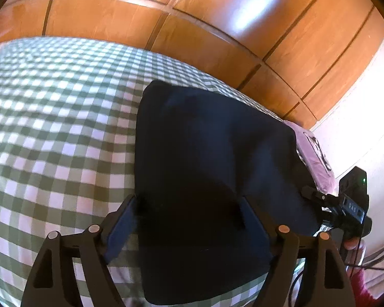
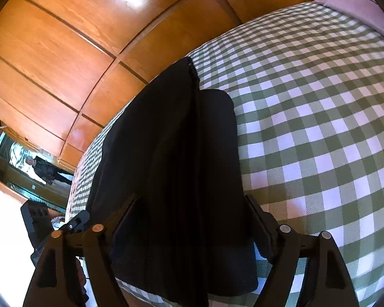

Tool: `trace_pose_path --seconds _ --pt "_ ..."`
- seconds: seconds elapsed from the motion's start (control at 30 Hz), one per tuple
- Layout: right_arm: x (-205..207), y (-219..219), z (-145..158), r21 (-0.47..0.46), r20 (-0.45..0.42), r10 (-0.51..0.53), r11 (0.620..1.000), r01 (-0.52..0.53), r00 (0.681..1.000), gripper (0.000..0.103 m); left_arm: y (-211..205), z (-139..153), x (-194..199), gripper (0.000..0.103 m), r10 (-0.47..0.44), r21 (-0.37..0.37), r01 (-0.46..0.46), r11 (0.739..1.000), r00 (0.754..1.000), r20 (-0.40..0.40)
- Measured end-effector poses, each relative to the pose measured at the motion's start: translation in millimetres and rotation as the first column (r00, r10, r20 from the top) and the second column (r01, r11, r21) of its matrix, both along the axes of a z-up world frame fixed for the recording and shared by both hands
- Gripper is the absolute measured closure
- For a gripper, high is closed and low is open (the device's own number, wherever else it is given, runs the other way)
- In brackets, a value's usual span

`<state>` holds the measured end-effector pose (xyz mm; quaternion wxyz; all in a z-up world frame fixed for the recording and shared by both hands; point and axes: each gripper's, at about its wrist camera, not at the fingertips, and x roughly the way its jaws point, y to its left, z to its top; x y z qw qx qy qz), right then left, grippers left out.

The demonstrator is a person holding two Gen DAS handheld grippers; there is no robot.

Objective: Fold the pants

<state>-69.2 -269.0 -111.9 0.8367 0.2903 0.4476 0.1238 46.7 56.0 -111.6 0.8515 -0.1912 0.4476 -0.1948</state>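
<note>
**Pants folded to a compact stack, both grippers standing open over it**

Jaws first, since they are nearest. The left gripper (image 1: pixel 189 220) stands wide, its two fingers (image 1: pixel 120 230) spread to either side of the near end of the pants (image 1: pixel 212 158). Dark cloth lies between them, but neither pad seems to press on it. The right gripper (image 2: pixel 192 220) is likewise spread wide, straddling its own end of the same garment, with no visible pinch on the fabric. From the left wrist view the right gripper's body appears at the far right edge, just beside the pants, with part of the person's hand (image 1: pixel 352 244) on its handle.

The pants lie flat on the checked bedspread (image 1: pixel 51 128) as a dark, roughly rectangular bundle. In the right wrist view stacked layers show as a ridge running away from the camera, with a lower panel beside it. Beyond the bed stands a wooden wardrobe (image 1: pixel 217 25), and a lilac pillow (image 1: pixel 312 151) rests past the far corner of the garment.

My reading is that a fold has been laid down and let go, so the task looks late, perhaps at its last fold. The next move calls either for a fresh grasp on the near edge, both grippers closing on all layers together so none slips, or for lifting clear without dragging the top layer askew.
</note>
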Motion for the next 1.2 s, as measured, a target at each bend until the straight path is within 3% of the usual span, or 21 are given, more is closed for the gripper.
trace_pose_path --seconds 0.13,0.23,0.43,0.7,0.83,1.2 --pt "1.8 10.4 -1.0 -0.044 0.001 0.029 0.999 -0.029 1.0 0.016 8.5 -13.0 3.1 0.019 0.015 -0.105 -0.023 0.994 0.997 -0.074" --pt "2.2 13.8 -3.1 -0.053 0.01 0.034 0.998 -0.034 0.999 0.015 9.7 -16.5 0.6 0.019 0.02 -0.133 -0.031 0.991 0.996 -0.082" --pt "4.3 14.5 -8.6 -0.045 0.037 0.042 0.998 -0.04 0.998 0.014 0.6 -13.8 -1.1 0.019 0.009 -0.097 -0.014 0.995 0.999 -0.054" --pt "9.5 25.0 -10.6 -0.071 0.067 0.047 0.997 -0.042 0.997 0.013 -9.5 -21.0 4.5 0.015 -0.007 -0.102 0.005 0.995 1.0 -0.024" --pt "8.7 31.3 -9.2 -0.096 0.086 0.07 0.994 -0.061 0.994 0.025 -14.1 -20.2 1.8 0.016 -0.004 -0.084 0.004 0.996 1.0 0.0" --pt "7.1 34.0 -7.3 -0.14 0.13 0.076 0.988 -0.058 0.989 0.038 -31.0 -2.2 -7.3 0.039 -0.029 0.018 0.027 0.999 0.995 0.098"
